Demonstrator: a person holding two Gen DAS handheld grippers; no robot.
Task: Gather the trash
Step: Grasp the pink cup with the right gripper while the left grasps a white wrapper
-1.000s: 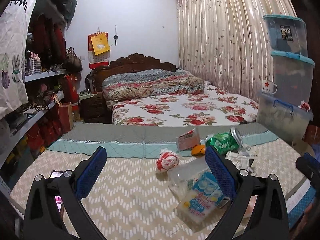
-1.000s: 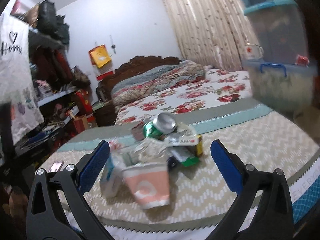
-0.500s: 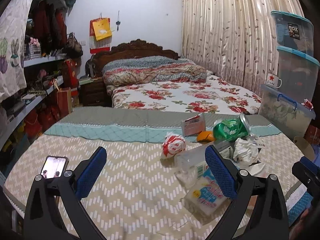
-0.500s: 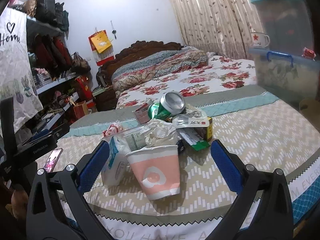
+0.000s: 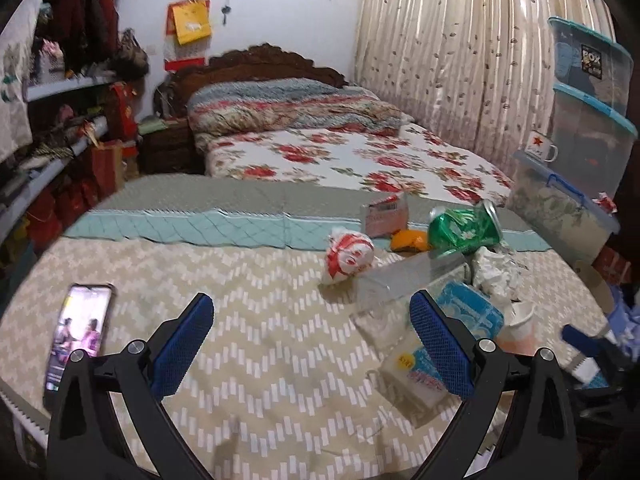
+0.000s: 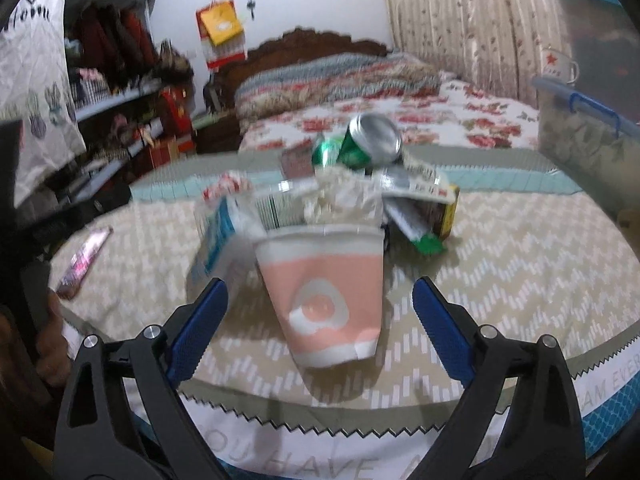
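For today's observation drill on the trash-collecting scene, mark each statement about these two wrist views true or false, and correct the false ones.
1. The pink-and-white paper cup stands upright between the right tool's fingers. True; the jaws are closing but not yet touching it.
2. The crushed green drink can lies on the floor. False: it rests on the trash pile on the beige zigzag bedspread.
3. A lit smartphone lies on the bedspread, apart from the trash pile. True.
4. The left tool is clamped on the blue-and-white tissue packet. False: it is open and holds nothing.
5. The white enamel mug with a red star sits on the bedspread. False: it sits on a clear plastic storage box.
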